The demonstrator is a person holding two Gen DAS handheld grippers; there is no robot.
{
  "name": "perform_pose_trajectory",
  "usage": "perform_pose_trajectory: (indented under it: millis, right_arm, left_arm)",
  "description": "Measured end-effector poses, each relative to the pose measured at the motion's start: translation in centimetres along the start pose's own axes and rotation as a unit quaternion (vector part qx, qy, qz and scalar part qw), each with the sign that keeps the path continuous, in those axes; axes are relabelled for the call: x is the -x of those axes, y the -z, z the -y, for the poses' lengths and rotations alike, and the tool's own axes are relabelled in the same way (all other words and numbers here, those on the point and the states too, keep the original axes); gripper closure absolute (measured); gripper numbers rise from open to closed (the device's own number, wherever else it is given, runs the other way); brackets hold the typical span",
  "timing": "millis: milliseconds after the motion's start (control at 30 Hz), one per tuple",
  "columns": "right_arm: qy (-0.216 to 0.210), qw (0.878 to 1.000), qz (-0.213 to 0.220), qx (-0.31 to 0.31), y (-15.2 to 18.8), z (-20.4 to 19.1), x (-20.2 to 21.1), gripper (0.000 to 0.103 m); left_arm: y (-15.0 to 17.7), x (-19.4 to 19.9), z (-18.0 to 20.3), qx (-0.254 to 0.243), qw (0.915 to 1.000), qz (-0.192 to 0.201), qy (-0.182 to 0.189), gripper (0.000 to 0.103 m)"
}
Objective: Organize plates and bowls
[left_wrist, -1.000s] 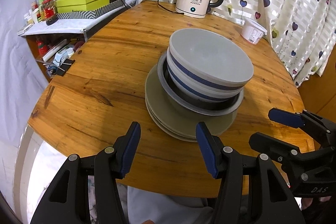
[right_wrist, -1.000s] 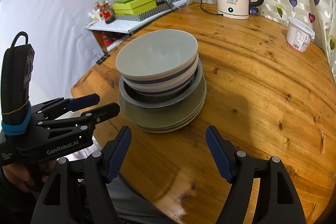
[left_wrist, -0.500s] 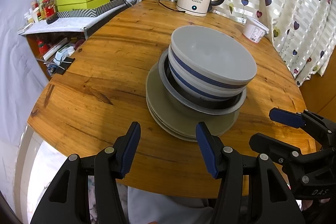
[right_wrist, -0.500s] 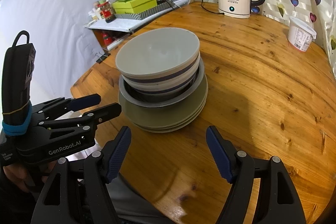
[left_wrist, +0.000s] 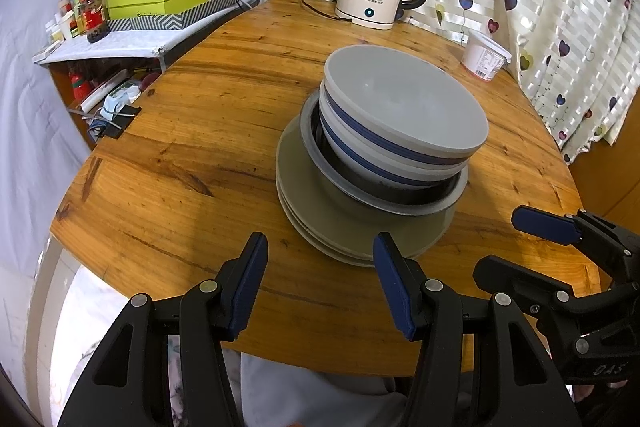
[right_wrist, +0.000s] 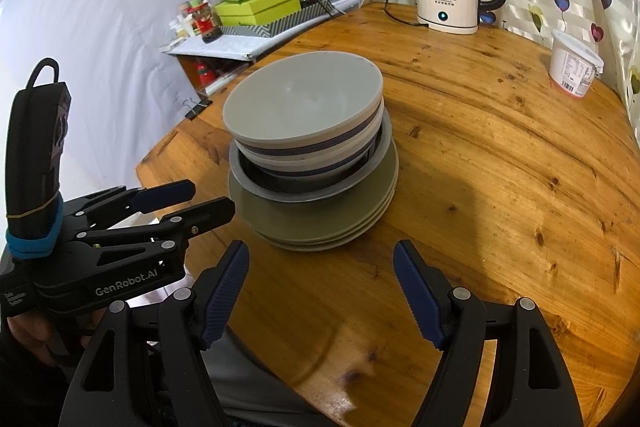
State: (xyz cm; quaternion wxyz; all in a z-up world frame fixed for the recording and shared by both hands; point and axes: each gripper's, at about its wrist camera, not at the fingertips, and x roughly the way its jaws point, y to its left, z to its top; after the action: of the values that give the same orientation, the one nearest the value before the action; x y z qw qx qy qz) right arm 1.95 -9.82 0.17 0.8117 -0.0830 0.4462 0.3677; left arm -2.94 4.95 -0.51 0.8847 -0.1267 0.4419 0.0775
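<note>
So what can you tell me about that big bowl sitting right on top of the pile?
The top bowl is pale grey and smooth, probably ceramic, with a wide round rim and a dark blue band around its outside. It looks empty. It sits upright, nested in a similar blue-striped bowl. That bowl rests in a dark dish with a grey rim on stacked greenish plates. Neither gripper touches it.

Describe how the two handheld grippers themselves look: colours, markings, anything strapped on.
Both are black plastic clamps with silver rivets and ribbed blue finger pads. The left gripper reads "GenRobot.AI" and carries a black device bound with a blue band; the right gripper shows "DAS".
</note>
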Motion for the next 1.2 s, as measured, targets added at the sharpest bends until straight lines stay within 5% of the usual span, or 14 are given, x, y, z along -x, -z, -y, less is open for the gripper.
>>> perform_pose_trajectory:
  millis: [1200]
  right_arm:
    - [0.000,1.000,0.000,0.005,0.12,-0.35,0.10,0.025]
  left_arm:
    - [0.07,0.02,0.01,0.002,1.0000,-0.002,0.004,0.047]
